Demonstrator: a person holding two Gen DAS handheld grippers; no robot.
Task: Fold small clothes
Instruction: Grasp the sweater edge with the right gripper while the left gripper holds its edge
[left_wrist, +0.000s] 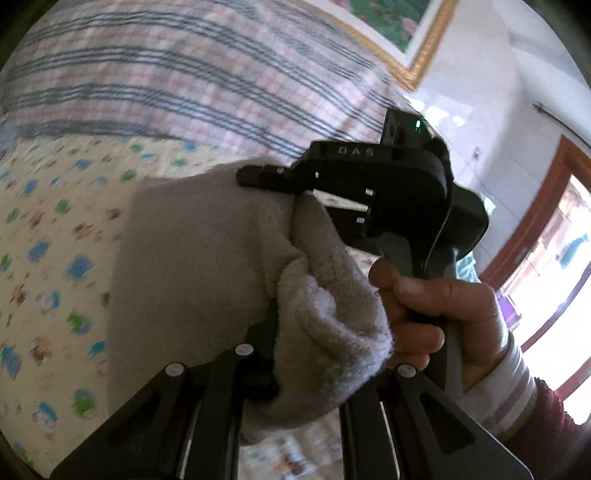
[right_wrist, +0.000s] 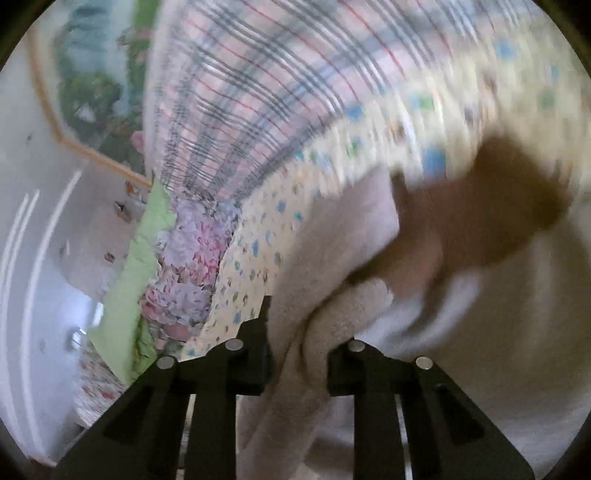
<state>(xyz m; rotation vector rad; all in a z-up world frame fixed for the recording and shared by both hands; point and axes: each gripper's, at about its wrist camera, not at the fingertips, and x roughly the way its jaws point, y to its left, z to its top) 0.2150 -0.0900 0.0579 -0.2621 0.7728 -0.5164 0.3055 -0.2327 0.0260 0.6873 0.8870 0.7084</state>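
Note:
A small beige fleece garment (left_wrist: 192, 266) hangs lifted above the bed. My left gripper (left_wrist: 295, 373) is shut on a bunched edge of it, with its white lining showing. My right gripper (left_wrist: 266, 177) shows in the left wrist view, held by a hand (left_wrist: 436, 317), shut on the garment's upper edge. In the right wrist view the right gripper (right_wrist: 299, 354) pinches a fold of the same garment (right_wrist: 332, 258), which has a brown patch (right_wrist: 509, 199). The view is blurred.
A yellow cartoon-print sheet (left_wrist: 48, 258) covers the bed, with a plaid blanket (left_wrist: 177, 74) behind it. A gold-framed picture (left_wrist: 402, 33) hangs on the white wall. A wooden door frame (left_wrist: 532, 221) is at right. A floral quilt (right_wrist: 184, 266) and green cloth (right_wrist: 140, 273) lie at the bed's edge.

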